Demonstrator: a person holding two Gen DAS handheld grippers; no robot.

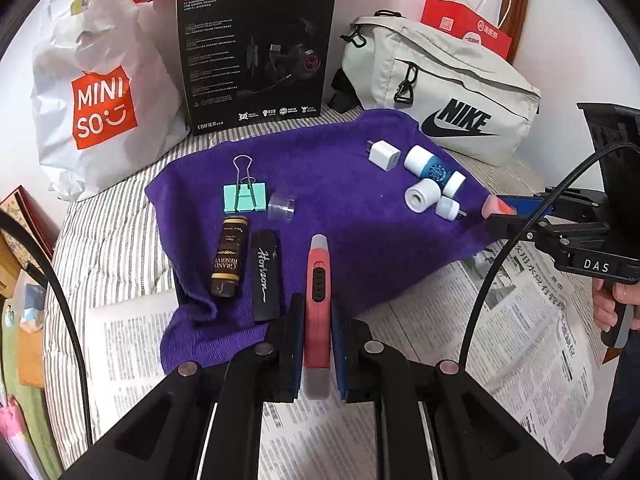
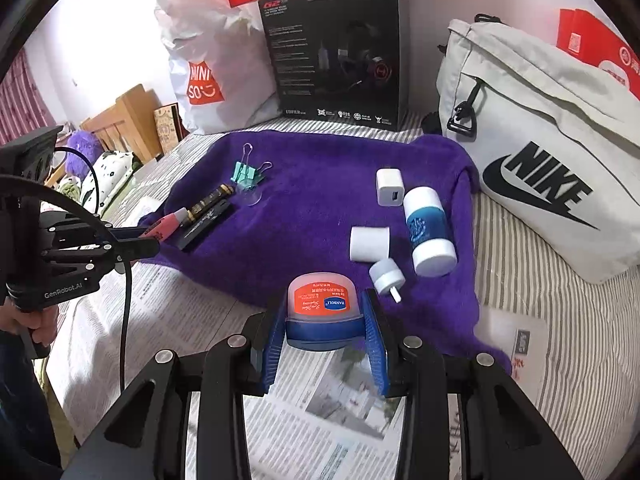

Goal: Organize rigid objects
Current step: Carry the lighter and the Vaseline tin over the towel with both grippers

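Observation:
My left gripper (image 1: 317, 312) is shut on a pink utility knife (image 1: 318, 276), held above the near edge of the purple towel (image 1: 340, 200). My right gripper (image 2: 324, 320) is shut on a small blue jar with an orange label (image 2: 320, 308), lifted over the towel's front edge. On the towel's left lie a mint binder clip (image 1: 244, 196), a clear cap (image 1: 281, 209), a brown and gold tube (image 1: 228, 260) and a black case (image 1: 266, 276). On its right lie a white charger (image 2: 389, 186), a blue and white bottle (image 2: 428, 232), a white cylinder (image 2: 369, 243) and a small white plug (image 2: 387, 274).
Behind the towel stand a white shopping bag (image 1: 96, 92), a black headset box (image 1: 256, 56) and a grey waist bag (image 1: 440, 92). Newspaper (image 1: 520, 312) covers the striped bedding in front. A hand (image 1: 612, 304) holds the right gripper's handle at the right edge of the left wrist view.

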